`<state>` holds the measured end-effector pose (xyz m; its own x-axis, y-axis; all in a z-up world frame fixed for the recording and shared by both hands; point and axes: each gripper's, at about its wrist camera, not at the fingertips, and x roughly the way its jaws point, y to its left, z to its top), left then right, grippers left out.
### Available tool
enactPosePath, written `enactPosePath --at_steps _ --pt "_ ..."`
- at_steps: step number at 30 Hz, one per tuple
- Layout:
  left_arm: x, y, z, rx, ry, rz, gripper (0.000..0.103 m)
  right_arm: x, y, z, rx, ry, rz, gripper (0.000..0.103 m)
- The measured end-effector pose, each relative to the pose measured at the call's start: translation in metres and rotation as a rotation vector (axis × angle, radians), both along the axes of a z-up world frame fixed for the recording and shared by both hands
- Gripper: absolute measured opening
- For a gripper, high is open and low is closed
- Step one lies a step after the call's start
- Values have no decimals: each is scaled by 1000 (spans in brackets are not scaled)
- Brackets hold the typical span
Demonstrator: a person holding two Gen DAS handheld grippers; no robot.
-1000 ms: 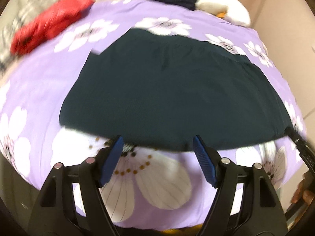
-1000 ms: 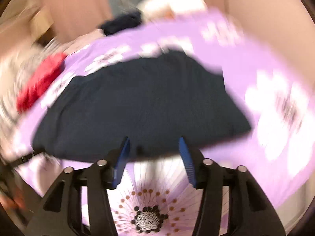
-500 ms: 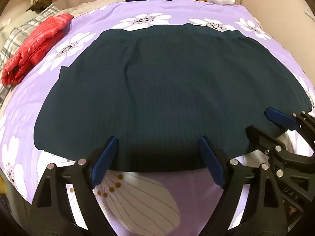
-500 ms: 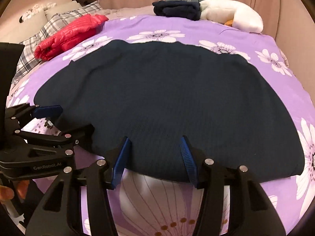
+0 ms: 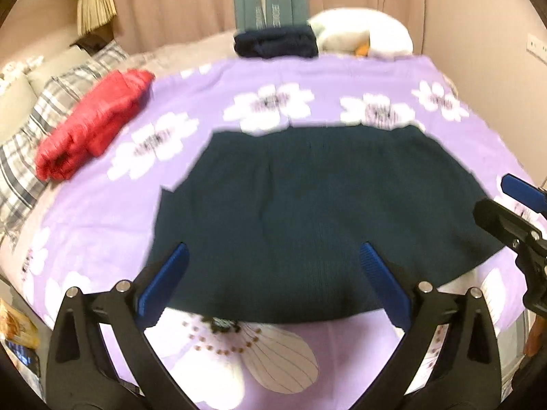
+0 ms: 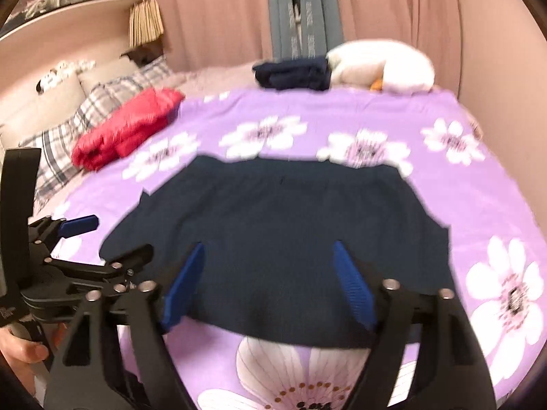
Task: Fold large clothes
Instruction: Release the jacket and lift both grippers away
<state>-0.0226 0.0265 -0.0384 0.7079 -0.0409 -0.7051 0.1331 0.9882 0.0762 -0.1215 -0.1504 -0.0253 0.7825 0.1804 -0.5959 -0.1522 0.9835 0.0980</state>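
Closest to me, my left gripper (image 5: 271, 266) hangs over the near hem of the dark garment (image 5: 307, 218), its jaws opening wide with nothing pinched; the blue pads (image 5: 164, 280) frame the cloth from above and do not press it. My right gripper (image 6: 268, 273) does the same on its side, jaws opening, pads clear of the fabric, nothing held between them. In the right wrist view I see the left gripper again at the left edge, with a bit of the person's hand (image 6: 20, 345) under its handle. In the left wrist view the right gripper pokes in from the right edge, above the garment's right side. Under both tools is the purple bedcover (image 5: 112, 212) with large white flowers, one big bloom just below the hem. The dark garment lies flat on it, in the middle of the bed, wider at the near edge and narrower at the far one. Beyond it to the left, a red puffy jacket (image 5: 92, 123) sits bunched by a plaid pillow (image 5: 30, 143). Further back, a folded dark bundle (image 5: 277, 42) rests at the far edge of the bed, touching a white plush toy (image 5: 362, 32). Behind everything hang pinkish curtains (image 5: 177, 0).
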Motion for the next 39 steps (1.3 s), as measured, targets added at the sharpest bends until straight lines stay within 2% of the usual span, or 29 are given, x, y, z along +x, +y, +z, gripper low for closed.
enactPosePath --at_steps 5,9,11,14,18,24,30,34,36,39 --pt "-6 2 44 -31 -45 -17 101 -3 -6 32 -7 -45 -15 89" --pt "-13 2 78 -38 -89 1 101 -8 -8 62 -24 -86 -26 102" --pt "-14 3 95 -55 -103 16 101 -10 -10 77 -15 -109 -32 102" --pt "-15 1 116 -28 -113 48 101 -11 -12 100 -2 -122 -41 102" --pt "-19 0 142 -58 -132 14 101 -12 -9 125 -34 -119 -53 102" --pt "-26 -3 176 -32 -158 18 101 -12 -6 153 -82 -77 -106 102" --pt "-33 -8 190 -28 -161 11 101 -20 -1 169 -141 -81 -123 102" --pt "-30 -8 184 -29 -133 10 101 -21 -4 171 -107 -37 -102 102" --pt "-27 -9 178 -25 -116 22 101 -22 -4 168 -122 -32 -104 102" --pt "-19 -8 157 -32 -69 48 101 -21 0 153 -143 -3 -90 102"
